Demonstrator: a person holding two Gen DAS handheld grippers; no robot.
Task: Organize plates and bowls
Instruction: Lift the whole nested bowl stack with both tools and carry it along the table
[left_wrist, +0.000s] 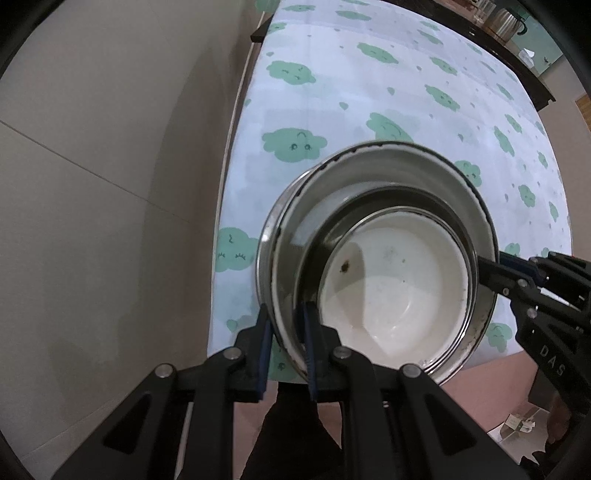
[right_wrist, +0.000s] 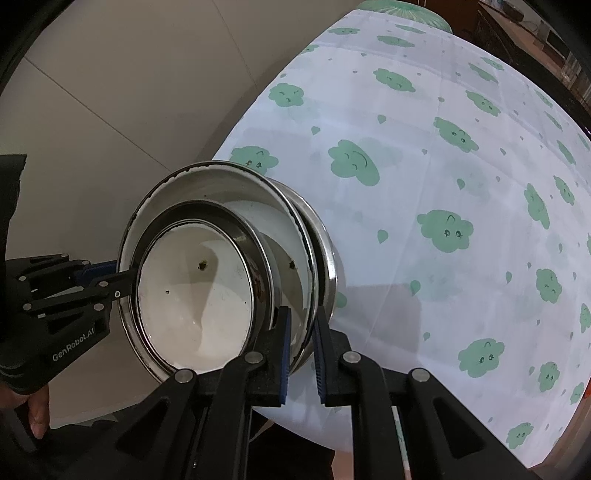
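A large steel bowl with a white inside (left_wrist: 406, 177) (right_wrist: 236, 188) holds a smaller steel-rimmed white bowl (left_wrist: 399, 288) (right_wrist: 195, 306) nested in it. The stack is tilted, over the near edge of the table. My left gripper (left_wrist: 286, 328) is shut on the large bowl's rim on one side; it also shows in the right wrist view (right_wrist: 122, 275). My right gripper (right_wrist: 301, 328) is shut on the opposite rim and shows in the left wrist view (left_wrist: 491, 269). The small bowl has a dark speck inside.
The table (left_wrist: 369, 92) (right_wrist: 443, 184) carries a white cloth printed with green clouds. A beige tiled floor (left_wrist: 92, 184) lies to its left. A dark counter with a metal kettle (left_wrist: 506, 22) stands beyond the table's far edge.
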